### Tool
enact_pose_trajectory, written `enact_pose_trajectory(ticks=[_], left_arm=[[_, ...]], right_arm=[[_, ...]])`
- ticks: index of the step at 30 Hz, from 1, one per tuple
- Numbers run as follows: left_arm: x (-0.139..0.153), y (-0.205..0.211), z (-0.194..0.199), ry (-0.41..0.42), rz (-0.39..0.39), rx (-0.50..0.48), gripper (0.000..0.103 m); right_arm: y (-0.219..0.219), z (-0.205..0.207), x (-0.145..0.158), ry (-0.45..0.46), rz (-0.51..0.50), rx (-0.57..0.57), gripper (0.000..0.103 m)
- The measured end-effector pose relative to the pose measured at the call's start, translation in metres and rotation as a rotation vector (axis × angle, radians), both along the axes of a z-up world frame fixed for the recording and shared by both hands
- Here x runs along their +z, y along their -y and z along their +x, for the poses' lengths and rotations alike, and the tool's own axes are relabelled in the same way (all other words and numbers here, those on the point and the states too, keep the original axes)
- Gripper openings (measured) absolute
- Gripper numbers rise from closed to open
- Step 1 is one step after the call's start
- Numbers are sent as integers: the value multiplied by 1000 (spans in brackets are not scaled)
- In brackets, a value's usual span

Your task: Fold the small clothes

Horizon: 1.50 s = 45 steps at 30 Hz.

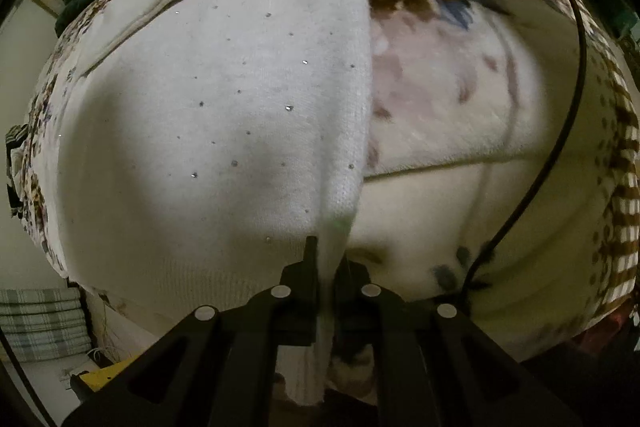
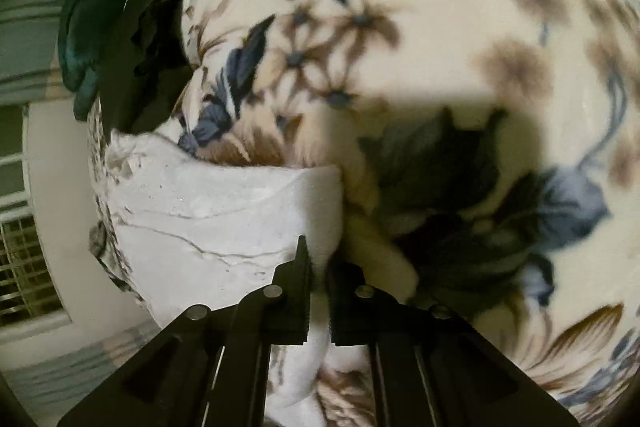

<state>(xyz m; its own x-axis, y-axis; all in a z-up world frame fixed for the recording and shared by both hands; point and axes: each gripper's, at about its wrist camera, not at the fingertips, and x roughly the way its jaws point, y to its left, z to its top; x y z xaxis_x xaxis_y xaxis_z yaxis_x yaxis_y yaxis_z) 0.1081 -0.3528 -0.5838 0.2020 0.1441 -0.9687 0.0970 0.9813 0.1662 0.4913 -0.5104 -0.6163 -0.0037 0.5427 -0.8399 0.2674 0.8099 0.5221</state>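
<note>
A small white knit garment [image 1: 224,131] dotted with tiny sparkly studs lies spread on a cream floral blanket [image 1: 480,87]. My left gripper [image 1: 329,259] is shut on the garment's right edge, and the cloth runs down between the black fingers. In the right wrist view the same white garment [image 2: 224,223] lies on the floral blanket [image 2: 440,27]. My right gripper [image 2: 319,259] is shut on another part of its edge, with white fabric pinched between the fingers and hanging below.
A dark green garment [image 2: 92,27] and a black cloth [image 2: 152,39] lie at the blanket's far left. A black cable [image 1: 576,99] curves over the blanket on the right. A plaid cushion [image 1: 40,323] sits low on the left.
</note>
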Motion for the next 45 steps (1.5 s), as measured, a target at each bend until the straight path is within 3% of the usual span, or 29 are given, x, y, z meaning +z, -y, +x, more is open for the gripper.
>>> enact_pose_trajectory(ticks=[4, 6, 7, 9, 12, 14, 15, 16, 18, 24, 27, 29, 34, 36, 41, 45], left_arm=[[-1, -19, -1, -9, -35, 52, 8], [-13, -29, 0, -45, -53, 75, 12], [-20, -32, 0, -63, -60, 88, 15], [-31, -36, 1, -83, -61, 111, 35], [-36, -34, 1, -63, -62, 105, 45], [-36, -34, -1, -43, -63, 108, 39], [-33, -34, -3, -32, -71, 118, 16], [-29, -37, -3, -19, -74, 135, 6], [-17, -48, -5, 4, -104, 165, 3], [43, -100, -12, 94, -145, 241, 3], [78, -137, -17, 139, -175, 304, 3], [96, -166, -21, 163, -204, 361, 3], [101, -230, -11, 188, -300, 496, 3], [100, -266, -10, 195, -333, 548, 3], [86, -352, -8, 190, -412, 643, 3], [61, -405, -10, 170, -469, 697, 3]], right_arm=[[-10, -5, -3, -40, 31, 94, 9], [-13, -6, -6, -70, 42, 115, 24], [-13, -8, -8, -78, 67, 109, 28], [-8, -13, -13, -96, 121, 97, 45], [-5, -17, -23, -120, 186, 74, 53], [-4, -19, -29, -128, 202, 64, 53], [-4, -19, -32, -132, 212, 52, 53], [-5, -20, -33, -129, 231, 33, 53], [-10, -19, -30, -115, 226, 26, 15], [-40, -17, 20, -11, 147, 53, 12], [-65, -13, 65, 39, 128, 91, 12], [-90, -8, 92, 65, 111, 124, 12], [-173, 8, 140, 103, 49, 221, 12], [-231, 17, 150, 118, 7, 270, 12], [-362, 30, 144, 130, -63, 354, 12], [-468, 46, 113, 125, -162, 409, 12]])
